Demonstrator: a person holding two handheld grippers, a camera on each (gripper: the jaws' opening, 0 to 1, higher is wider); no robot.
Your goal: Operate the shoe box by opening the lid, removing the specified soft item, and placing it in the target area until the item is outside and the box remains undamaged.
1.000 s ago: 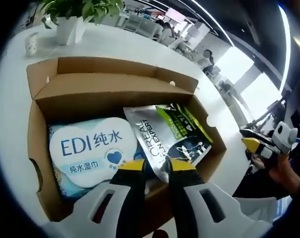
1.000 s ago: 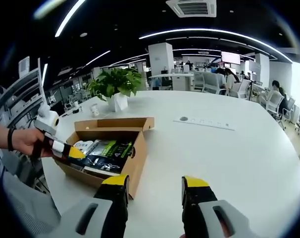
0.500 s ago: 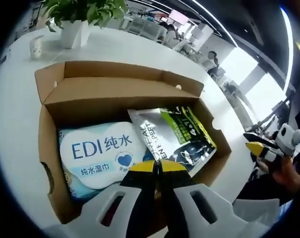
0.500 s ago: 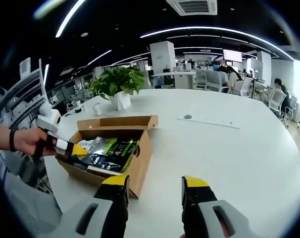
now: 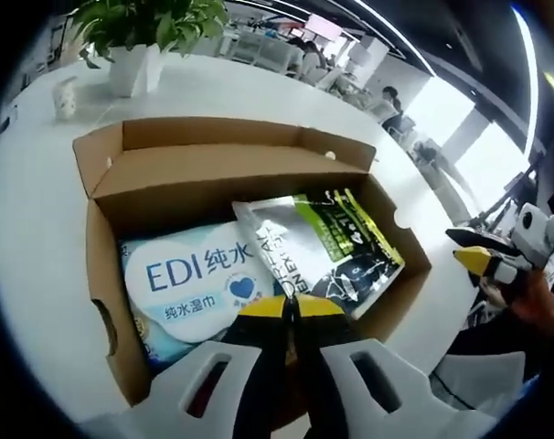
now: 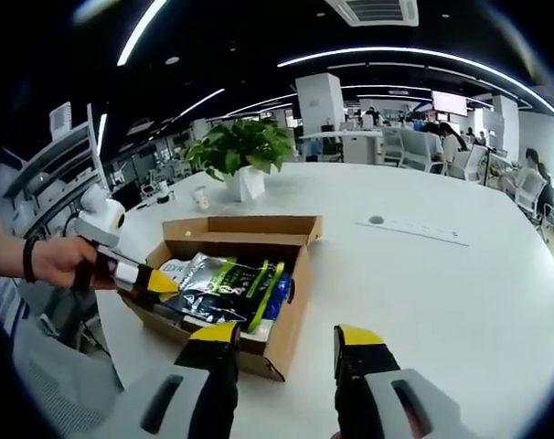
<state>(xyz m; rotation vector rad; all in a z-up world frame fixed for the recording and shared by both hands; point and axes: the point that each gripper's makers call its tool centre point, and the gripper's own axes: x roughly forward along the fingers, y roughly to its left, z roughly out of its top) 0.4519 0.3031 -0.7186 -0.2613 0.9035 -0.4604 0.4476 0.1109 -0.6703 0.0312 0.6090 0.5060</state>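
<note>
One cardboard shoe box sits open on the white table, its lid flap folded back at 12 o'clock in the left gripper view. Inside lie two soft packs side by side: one white-and-blue wet-wipes pack at 9 o'clock of centre and one silver-and-green foil pouch at 3 o'clock of it. One potted plant and one small white cup stand on the table beyond the box.

The left gripper has its yellow-tipped jaws pinched together on the near corner of the foil pouch, at 6 o'clock of the box; the pouch appears slightly raised at that corner, though this is hard to judge. The right gripper hovers above the table at the box's 5 o'clock, jaws spread wide and holding nothing.
</note>
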